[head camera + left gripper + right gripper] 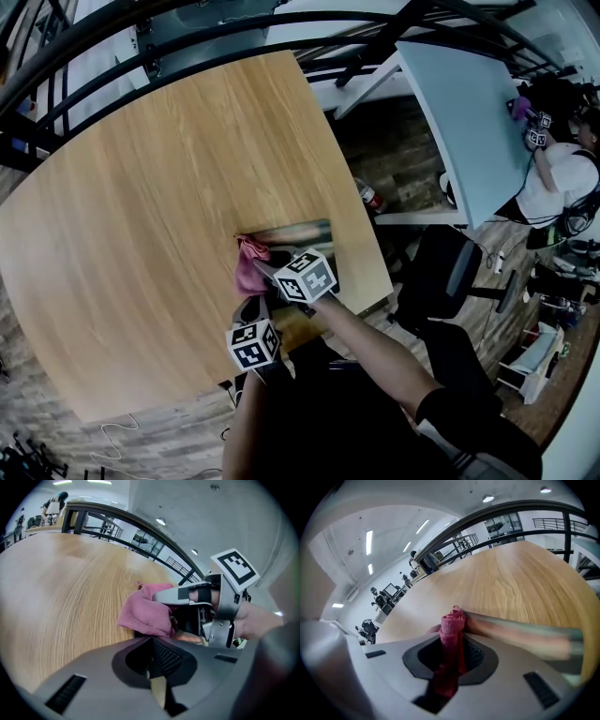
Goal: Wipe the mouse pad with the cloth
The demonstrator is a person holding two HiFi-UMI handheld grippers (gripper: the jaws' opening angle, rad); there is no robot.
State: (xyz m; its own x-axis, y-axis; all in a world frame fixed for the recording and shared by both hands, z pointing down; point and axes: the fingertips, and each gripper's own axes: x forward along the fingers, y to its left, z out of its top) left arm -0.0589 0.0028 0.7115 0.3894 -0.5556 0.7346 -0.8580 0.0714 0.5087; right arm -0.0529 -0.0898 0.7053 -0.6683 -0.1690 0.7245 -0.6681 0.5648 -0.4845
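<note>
Pink cloth [452, 625], bunched, pinched in right gripper [451, 667]

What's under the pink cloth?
The mouse pad lies under the pink cloth, which the right claw pinches. Part of the pad shows past the cloth on the wooden table. The part beneath the cloth is covered.

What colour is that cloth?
The cloth is pink, clearest in the left gripper view.
</note>
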